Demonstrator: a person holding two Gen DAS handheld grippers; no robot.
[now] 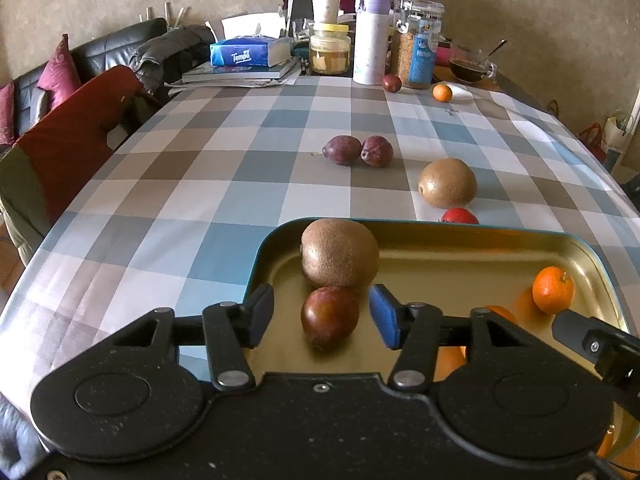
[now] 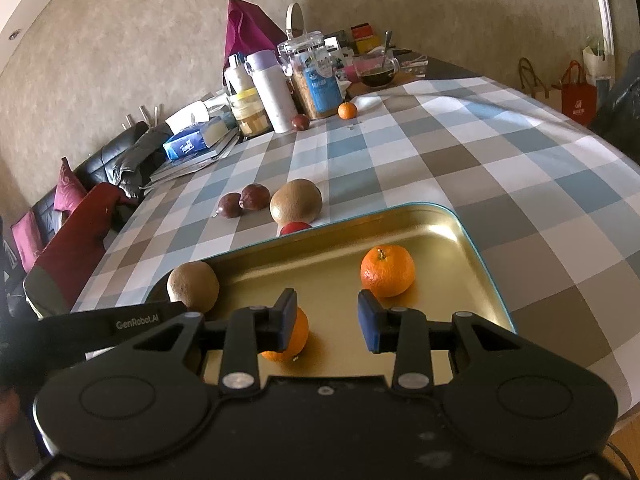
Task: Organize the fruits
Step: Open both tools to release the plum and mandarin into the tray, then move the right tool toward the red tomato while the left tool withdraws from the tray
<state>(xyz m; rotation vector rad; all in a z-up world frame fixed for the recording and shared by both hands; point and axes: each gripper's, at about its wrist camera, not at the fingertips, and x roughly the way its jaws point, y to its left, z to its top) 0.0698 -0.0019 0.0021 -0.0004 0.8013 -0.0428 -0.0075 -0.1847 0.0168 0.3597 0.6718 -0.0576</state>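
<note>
Left tongs: angled downward, jaws parted, blue pads clear on both sides of what sits between them, no contact. Right tongs: angled downward at the near right, jaws at their narrowest setting with a visible gap, nothing gripped between the pads.
</note>
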